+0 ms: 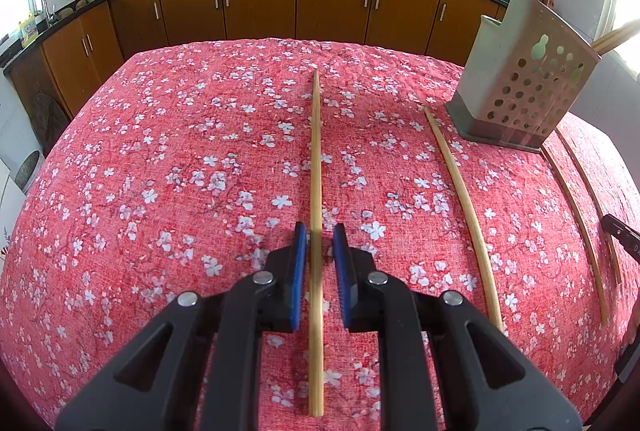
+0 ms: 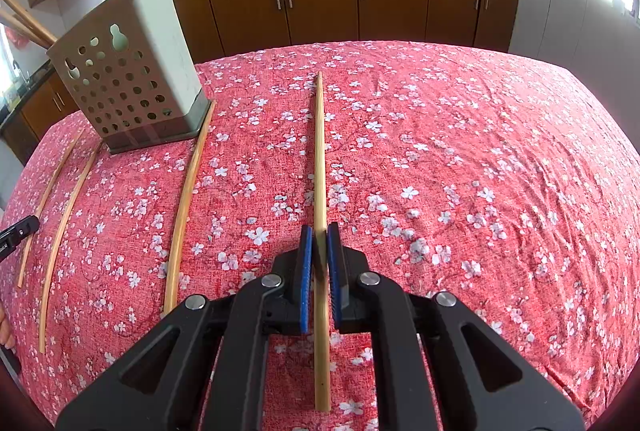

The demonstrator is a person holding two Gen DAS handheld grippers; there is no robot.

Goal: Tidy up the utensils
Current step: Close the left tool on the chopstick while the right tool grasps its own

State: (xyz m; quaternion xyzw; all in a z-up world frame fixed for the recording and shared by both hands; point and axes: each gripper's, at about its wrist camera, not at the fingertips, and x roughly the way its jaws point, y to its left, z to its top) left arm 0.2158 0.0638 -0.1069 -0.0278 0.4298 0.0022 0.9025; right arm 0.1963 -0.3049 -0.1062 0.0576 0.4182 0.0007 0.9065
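Left gripper (image 1: 320, 231): jaws stood a little apart, one on each side of a chopstick (image 1: 316, 167), with a gap showing on both sides; nothing was held.
Right gripper (image 2: 320, 233): jaws were nearly together around its own chopstick (image 2: 319, 151); the pads seemed to touch the wood, so it was probably gripped.
Chopsticks: each of these two lay lengthwise, near to far, on the red cloth (image 1: 180, 171); more loose sticks (image 2: 186, 199) lay between the grippers, near the holder.
Holder (image 2: 132, 71): it stood at the far side of the cloth, to the right in the left view and to the left in the right view, with sticks already standing in it.
Risk, left: closing off-centre would likely roll the round stick out from between the pads.
Risk, right: the grip sat toward the near end, so on lifting the long far end might droop or swing.
Risk, holder: a stick tip catching its wall could tip or shove it.
Risk, cloth: wrinkles might snag a dragged tip.
Edges: the cloth fell away at the far rim, beyond the holder.
Open room: a wide bare cloth lay right of the right gripper; the middle was crowded with sticks.
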